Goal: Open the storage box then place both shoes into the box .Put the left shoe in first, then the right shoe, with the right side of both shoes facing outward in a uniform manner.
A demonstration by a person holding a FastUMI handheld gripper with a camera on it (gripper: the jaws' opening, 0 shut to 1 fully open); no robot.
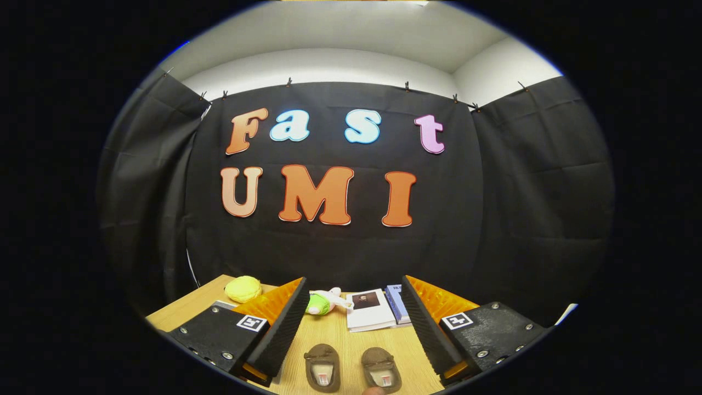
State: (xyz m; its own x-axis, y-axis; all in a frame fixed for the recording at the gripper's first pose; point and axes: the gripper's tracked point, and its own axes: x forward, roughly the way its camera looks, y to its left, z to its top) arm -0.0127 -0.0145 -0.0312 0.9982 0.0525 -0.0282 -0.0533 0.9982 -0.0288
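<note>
Gripper (351, 323) spread wide above the desk (340, 334).
Two brown shoes (351, 368) lie between its fingers; books (378, 308) lie beyond the shoes.

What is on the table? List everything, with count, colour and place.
shoes: two, brown, side by side on the table between the fingers, nearest the camera.
yellow toy: one, round, yellow, at the table's far left corner, beyond the left finger.
green toy: one, green and white, lying beyond the shoes, just right of the left finger's tip.
booklet: one, white with a dark picture, flat on the table beyond the shoes.
book: one, blue, right of the booklet, beside the right finger.
table: one, light wood, under it all.
cloth: black, hung as the booth's wall behind the table.
gripper: one, jaws wide open, holding nothing, a finger either side of the shoes.
</note>
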